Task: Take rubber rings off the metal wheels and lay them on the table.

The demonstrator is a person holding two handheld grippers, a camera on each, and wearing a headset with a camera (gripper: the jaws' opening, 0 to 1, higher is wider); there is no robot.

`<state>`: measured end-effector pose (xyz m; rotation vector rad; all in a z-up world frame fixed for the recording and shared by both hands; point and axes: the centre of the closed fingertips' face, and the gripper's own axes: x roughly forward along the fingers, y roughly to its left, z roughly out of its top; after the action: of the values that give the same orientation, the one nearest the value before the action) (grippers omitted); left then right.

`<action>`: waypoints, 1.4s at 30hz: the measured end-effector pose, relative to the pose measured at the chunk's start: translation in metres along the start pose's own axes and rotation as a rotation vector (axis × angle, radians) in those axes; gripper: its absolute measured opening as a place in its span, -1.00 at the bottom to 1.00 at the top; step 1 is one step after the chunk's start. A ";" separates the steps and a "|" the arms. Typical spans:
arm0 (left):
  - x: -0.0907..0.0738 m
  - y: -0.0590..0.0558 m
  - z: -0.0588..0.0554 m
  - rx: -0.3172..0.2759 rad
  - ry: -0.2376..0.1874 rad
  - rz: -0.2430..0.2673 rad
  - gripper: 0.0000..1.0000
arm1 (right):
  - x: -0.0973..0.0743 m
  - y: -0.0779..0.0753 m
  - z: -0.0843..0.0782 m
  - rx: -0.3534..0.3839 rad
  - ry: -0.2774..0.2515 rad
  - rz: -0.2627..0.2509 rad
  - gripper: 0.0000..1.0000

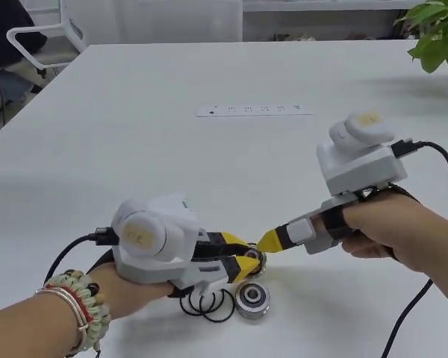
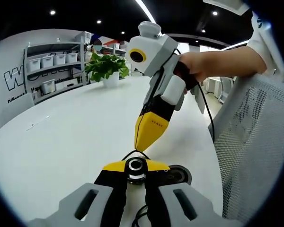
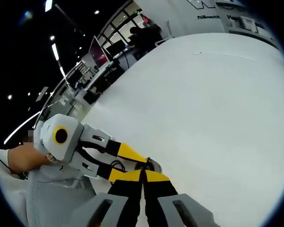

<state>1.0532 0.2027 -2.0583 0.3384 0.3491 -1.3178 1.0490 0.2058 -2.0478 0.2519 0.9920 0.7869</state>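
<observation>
The left tool is clamped on a metal wheel and holds it low, close to the desk. The right tool comes in from the right with its jaws together. Its tip appears to pinch the thin black rubber ring at the far edge of this wheel, but I cannot say for sure that it really has the ring.

The danger I see is that the pinch is very small, so the ring may slip out and snap back onto the wheel. A hard pull to the right could also twist the wheel out of the left tool. Just near of the left tool, loose rings and a second wheel lie on the desk. A dropped wheel could hit them and roll away.
</observation>
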 end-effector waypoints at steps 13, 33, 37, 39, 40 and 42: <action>-0.006 0.001 -0.003 -0.009 0.086 -0.013 -0.71 | -0.003 -0.017 -0.004 0.012 0.001 -0.069 -1.00; -0.039 0.016 0.030 0.028 0.048 0.001 -0.19 | -0.009 -0.019 0.003 -0.031 -0.008 -0.100 -1.00; -0.049 0.018 0.038 0.014 0.035 -0.008 -0.01 | -0.011 -0.017 0.006 -0.024 -0.019 -0.091 -1.00; -0.057 0.019 0.041 0.022 0.042 -0.003 0.02 | -0.012 -0.016 0.007 -0.028 -0.023 -0.091 -1.00; -0.060 0.019 0.043 0.026 0.042 -0.002 0.04 | -0.013 -0.015 0.009 -0.029 -0.032 -0.089 -1.00; -0.068 0.018 0.051 0.022 0.034 0.001 0.08 | -0.016 -0.013 0.013 -0.024 -0.048 -0.079 -1.00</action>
<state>1.0591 0.2440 -1.9823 0.3799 0.3630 -1.3172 1.0616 0.1879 -2.0371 0.2089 0.9411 0.7173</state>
